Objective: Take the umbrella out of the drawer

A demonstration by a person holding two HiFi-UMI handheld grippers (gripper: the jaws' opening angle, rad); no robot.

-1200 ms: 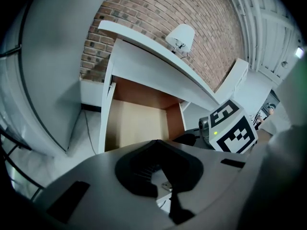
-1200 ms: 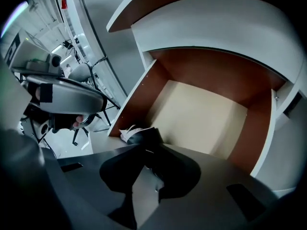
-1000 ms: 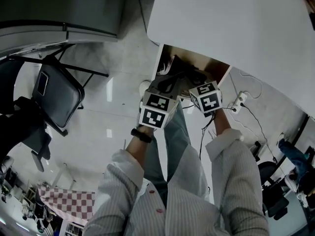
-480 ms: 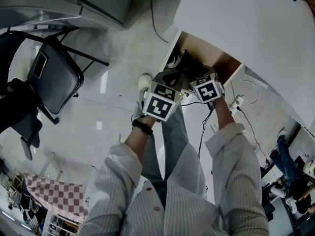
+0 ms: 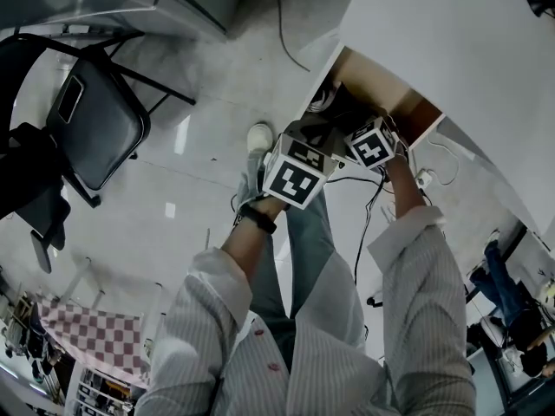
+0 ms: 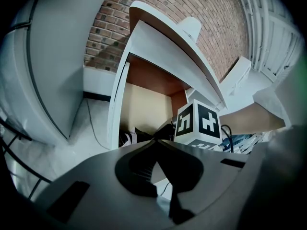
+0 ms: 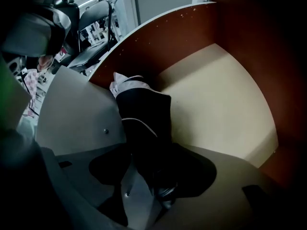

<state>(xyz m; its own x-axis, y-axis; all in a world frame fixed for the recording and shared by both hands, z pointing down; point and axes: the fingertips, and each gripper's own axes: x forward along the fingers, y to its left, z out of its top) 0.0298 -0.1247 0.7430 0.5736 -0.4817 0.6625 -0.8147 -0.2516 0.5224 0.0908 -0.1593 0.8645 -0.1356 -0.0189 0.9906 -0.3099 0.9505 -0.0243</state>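
The drawer (image 5: pixel 408 102) under the white desk stands pulled open, with a brown and beige inside. A black folded umbrella (image 7: pixel 144 119) with white trim lies in it, and it also shows as a dark bundle (image 5: pixel 334 111) in the head view. My right gripper (image 7: pixel 148 176) points straight down into the drawer. Its jaws are opening, with the umbrella's near end between them. My left gripper (image 6: pixel 156 140) hovers at the drawer's front edge with its tips together and nothing between them. From there the umbrella (image 6: pixel 144 134) shows low in the drawer (image 6: pixel 144 99), beside the right gripper's marker cube (image 6: pixel 199 123).
The white desk top (image 5: pixel 468 50) overhangs the drawer. A black folding chair (image 5: pixel 95 133) stands on the pale floor at the left. Cables and a power strip (image 5: pixel 423 178) lie on the floor to the right. A brick wall (image 6: pixel 158 8) rises behind the desk.
My right gripper has sunk deeper into the drawer, onto the umbrella. The left gripper has stayed near the drawer's front. The head view has swung a little.
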